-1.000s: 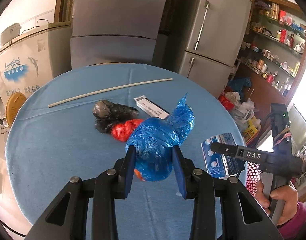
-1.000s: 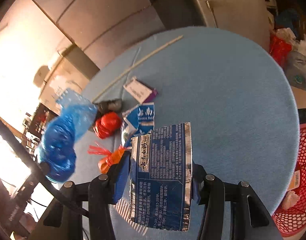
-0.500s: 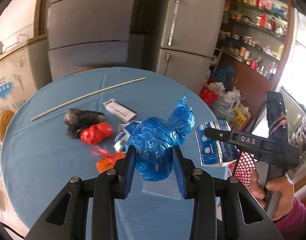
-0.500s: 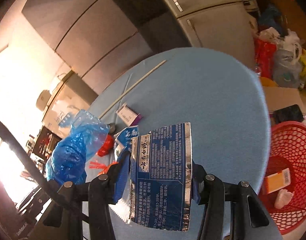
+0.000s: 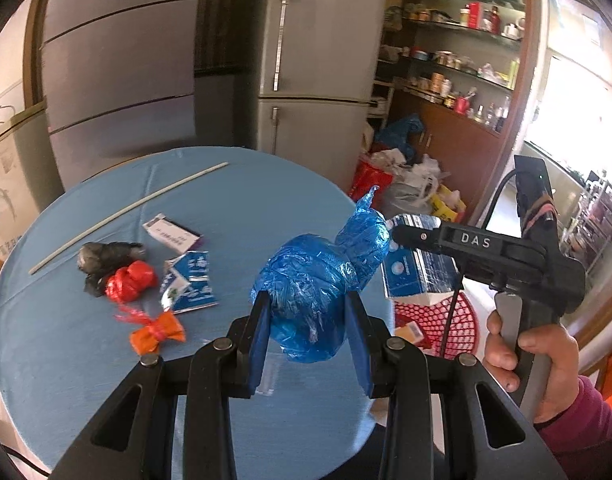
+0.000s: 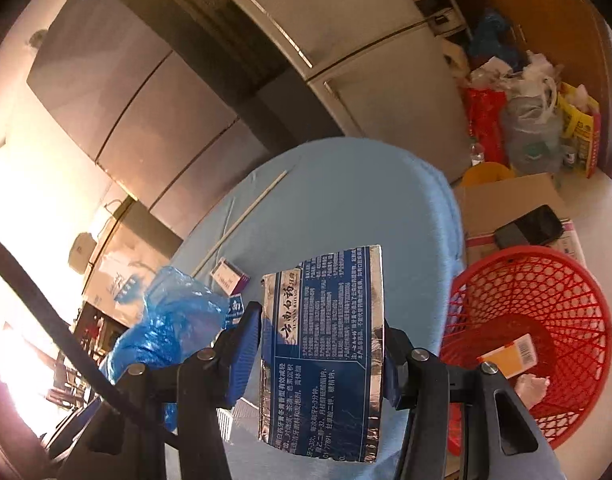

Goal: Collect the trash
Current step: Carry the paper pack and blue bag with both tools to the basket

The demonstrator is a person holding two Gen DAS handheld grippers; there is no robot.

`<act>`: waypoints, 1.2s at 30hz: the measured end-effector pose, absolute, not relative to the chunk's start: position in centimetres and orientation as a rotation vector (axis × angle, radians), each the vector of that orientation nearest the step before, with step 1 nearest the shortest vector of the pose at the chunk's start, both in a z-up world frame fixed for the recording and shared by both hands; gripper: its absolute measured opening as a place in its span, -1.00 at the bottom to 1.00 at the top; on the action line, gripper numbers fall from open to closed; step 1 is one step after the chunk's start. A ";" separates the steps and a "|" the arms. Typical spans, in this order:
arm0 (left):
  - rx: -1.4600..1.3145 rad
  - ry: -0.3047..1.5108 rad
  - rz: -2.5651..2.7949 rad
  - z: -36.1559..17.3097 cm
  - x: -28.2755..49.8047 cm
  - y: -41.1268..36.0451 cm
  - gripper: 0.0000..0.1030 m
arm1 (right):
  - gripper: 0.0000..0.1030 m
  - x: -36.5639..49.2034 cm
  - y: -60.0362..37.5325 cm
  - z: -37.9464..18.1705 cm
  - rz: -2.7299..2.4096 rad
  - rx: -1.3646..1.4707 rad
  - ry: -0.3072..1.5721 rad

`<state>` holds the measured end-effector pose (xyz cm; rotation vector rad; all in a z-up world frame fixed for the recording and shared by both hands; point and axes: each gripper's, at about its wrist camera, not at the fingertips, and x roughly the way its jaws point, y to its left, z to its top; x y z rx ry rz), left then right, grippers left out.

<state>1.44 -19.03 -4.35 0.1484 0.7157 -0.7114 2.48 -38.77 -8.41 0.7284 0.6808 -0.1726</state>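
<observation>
Both grippers have shifted toward the red basket (image 6: 538, 320) beside the surface (image 5: 85, 340). Left gripper (image 5: 308, 332) clamps the blue bag (image 5: 310, 292); right gripper (image 6: 322, 356) clamps the flattened box (image 6: 326, 340), both aloft.

My right gripper (image 5: 410, 236) reads "DAS" in white letters. The blue box (image 6: 326, 328) it clamps carries Chinese print, "云南白药".

You are in a home kitchen: a silver fridge (image 5: 301, 80), pantry shelves (image 5: 458, 36) of jars, and a blue-clothed round table (image 5: 65, 344).
</observation>
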 end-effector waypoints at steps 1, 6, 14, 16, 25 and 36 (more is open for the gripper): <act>0.153 0.716 -0.721 -4.3 1.1 -19.4 -0.26 | 0.05 2.1 -39.0 -8.2 -0.178 0.730 0.673; 0.182 0.713 -0.751 -4.1 0.0 -20.9 -0.26 | 0.06 0.3 -40.7 -7.5 -0.207 0.741 0.639; 0.230 0.730 -0.805 -4.2 -1.1 -23.8 -0.26 | 0.06 -1.5 -43.4 -7.7 -0.260 0.782 0.614; 0.240 0.738 -0.818 -4.3 -1.3 -24.6 -0.26 | 0.06 -1.9 -44.2 -7.9 -0.275 0.793 0.610; 0.282 0.773 -0.846 -5.0 -1.4 -27.6 -0.26 | 0.06 -3.8 -47.2 -8.8 -0.332 0.846 0.591; 0.329 0.877 -0.887 -7.0 -0.8 -31.4 -0.26 | 0.06 -6.0 -50.7 -11.1 -0.406 0.924 0.589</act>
